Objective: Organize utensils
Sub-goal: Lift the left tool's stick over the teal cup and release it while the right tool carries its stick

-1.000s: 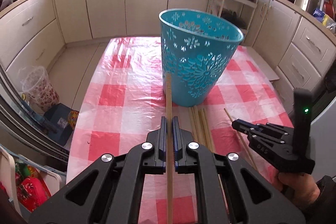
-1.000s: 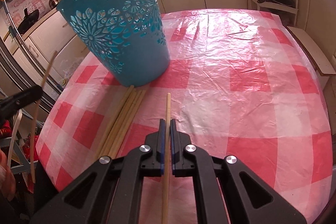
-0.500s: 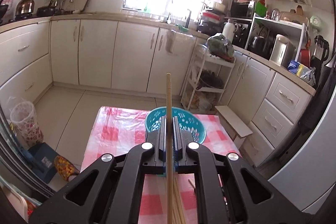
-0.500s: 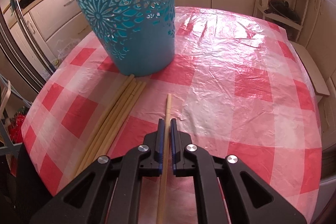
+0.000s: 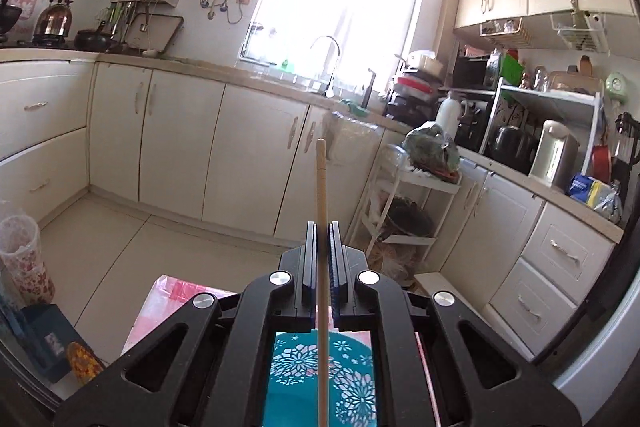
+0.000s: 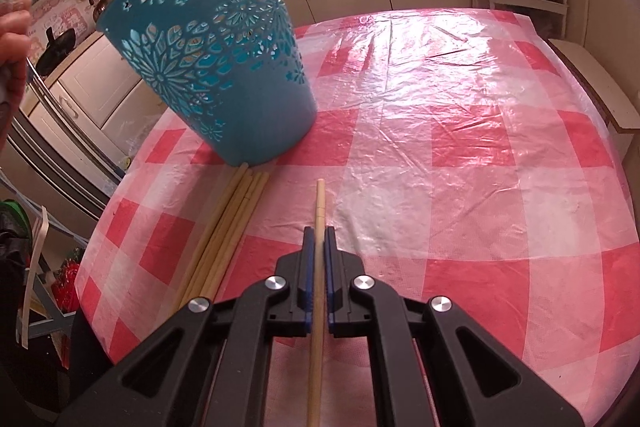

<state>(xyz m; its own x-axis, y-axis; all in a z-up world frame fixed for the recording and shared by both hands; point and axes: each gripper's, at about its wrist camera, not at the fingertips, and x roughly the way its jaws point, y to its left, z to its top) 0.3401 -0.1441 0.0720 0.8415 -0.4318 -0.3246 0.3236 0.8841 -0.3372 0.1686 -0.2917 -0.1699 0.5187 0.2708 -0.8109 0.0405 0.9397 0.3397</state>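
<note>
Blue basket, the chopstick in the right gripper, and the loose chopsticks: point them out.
blue basket (image 6: 224, 75): right wrist view, patterned side wall.
chopstick in right gripper (image 6: 319, 203): right wrist view, shaft past fingertips.
loose chopsticks (image 6: 224, 239): right wrist view, mid-bundle.

Both grippers are matte black frames that spread wide from narrow tips, with triangular cut-outs toward five and seven o'clock. Four round silver screw heads arc across each. The left gripper (image 5: 321, 247) has blue-edged black finger pads (image 5: 308, 255); the right gripper (image 6: 319, 251) has the same blue pads (image 6: 308, 267).
</note>
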